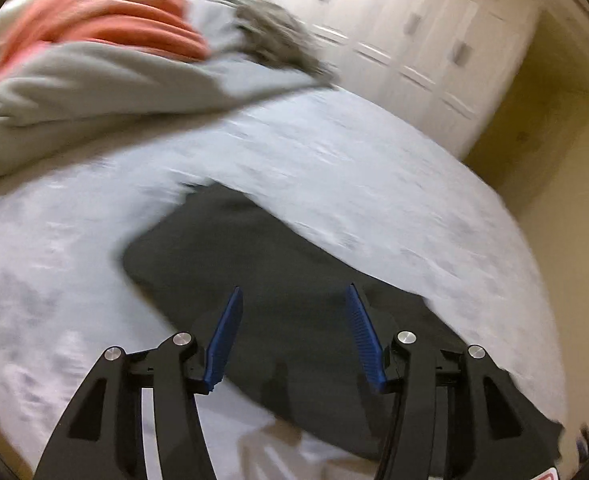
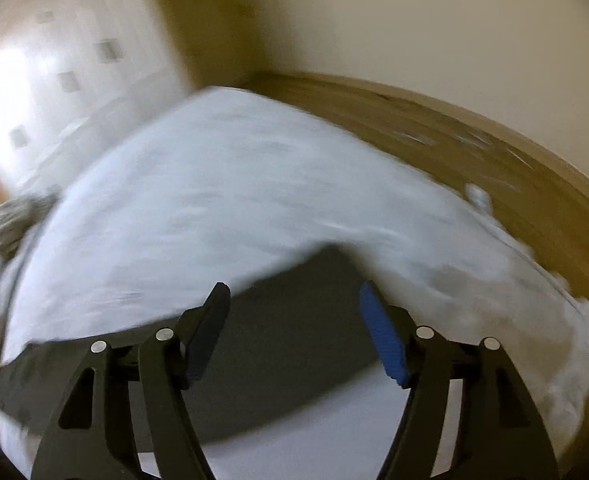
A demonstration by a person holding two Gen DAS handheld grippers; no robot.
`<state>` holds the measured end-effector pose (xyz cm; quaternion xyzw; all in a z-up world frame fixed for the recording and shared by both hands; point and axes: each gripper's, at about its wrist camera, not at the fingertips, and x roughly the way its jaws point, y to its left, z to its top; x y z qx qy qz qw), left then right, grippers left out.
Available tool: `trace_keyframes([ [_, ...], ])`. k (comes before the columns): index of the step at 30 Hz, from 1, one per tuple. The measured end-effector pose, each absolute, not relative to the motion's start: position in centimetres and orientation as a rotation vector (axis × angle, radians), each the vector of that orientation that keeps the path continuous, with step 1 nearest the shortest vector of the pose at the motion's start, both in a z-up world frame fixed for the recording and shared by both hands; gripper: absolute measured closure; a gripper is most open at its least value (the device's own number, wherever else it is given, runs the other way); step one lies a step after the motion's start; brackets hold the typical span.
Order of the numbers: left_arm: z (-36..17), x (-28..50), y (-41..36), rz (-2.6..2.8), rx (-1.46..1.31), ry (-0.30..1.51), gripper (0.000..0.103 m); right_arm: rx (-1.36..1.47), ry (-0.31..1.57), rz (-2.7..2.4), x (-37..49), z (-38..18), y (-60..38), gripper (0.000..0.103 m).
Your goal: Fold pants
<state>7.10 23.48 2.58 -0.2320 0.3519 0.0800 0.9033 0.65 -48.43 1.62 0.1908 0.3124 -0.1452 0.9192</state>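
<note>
Dark pants (image 1: pixel 230 264) lay flat on a pale bedspread (image 1: pixel 334 160), just beneath and ahead of both claws. The cloth looked soft, light and limp, best pinched at an edge or corner. The left gripper (image 1: pixel 294 300) and right gripper (image 2: pixel 294 300) each hung spread wide above the fabric, holding nothing, pads clear of it.
</note>
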Motion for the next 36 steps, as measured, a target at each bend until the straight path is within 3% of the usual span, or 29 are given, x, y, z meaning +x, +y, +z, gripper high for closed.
trace_keyframes([
  [6, -3.0, 11.5, 21.9, 0.138, -0.579, 1.020, 0.051, 0.151, 0.653, 0.149, 6.9, 4.0, -30.5, 0.040],
  [7, -3.6, 11.8, 22.1, 0.150, -0.574, 1.031, 0.051, 0.124, 0.683, 0.225, 8.2, 3.8, -27.5, 0.048],
  [11, -3.4, 12.1, 22.5, 0.155, -0.521, 1.039, 0.054, 0.000, 0.816, 0.452, 14.8, 1.1, -14.2, 0.059],
  [17, -3.4, 11.7, 22.6, 0.123, -0.470, 1.050, 0.054, -0.174, 0.945, 0.509, 22.9, -4.1, -0.9, 0.059],
  [20, -3.2, 11.6, 22.2, 0.128, -0.391, 1.043, 0.054, -0.243, 0.979, 0.493, 25.0, -5.6, 2.1, 0.062],
  [21, -3.2, 11.7, 22.1, 0.133, -0.372, 1.039, 0.054, -0.267, 0.985, 0.487, 25.2, -6.2, 2.7, 0.073],
  [22, -3.1, 11.8, 22.0, 0.141, -0.352, 1.041, 0.054, -0.277, 0.990, 0.508, 25.6, -6.5, 3.5, 0.099],
  [26, -3.7, 12.6, 21.9, 0.148, -0.338, 1.058, 0.052, -0.313, 0.914, 0.505, 25.8, -5.1, 4.0, 0.099],
  [30, -4.2, 13.1, 20.8, 0.160, -0.272, 1.063, 0.047, -0.235, 0.984, 0.532, 27.8, -6.2, 2.4, 0.097],
  [36, -3.6, 12.6, 20.8, 0.151, -0.285, 1.055, 0.043, -0.098, 0.793, 0.423, 22.3, 2.8, -8.5, 0.093],
])
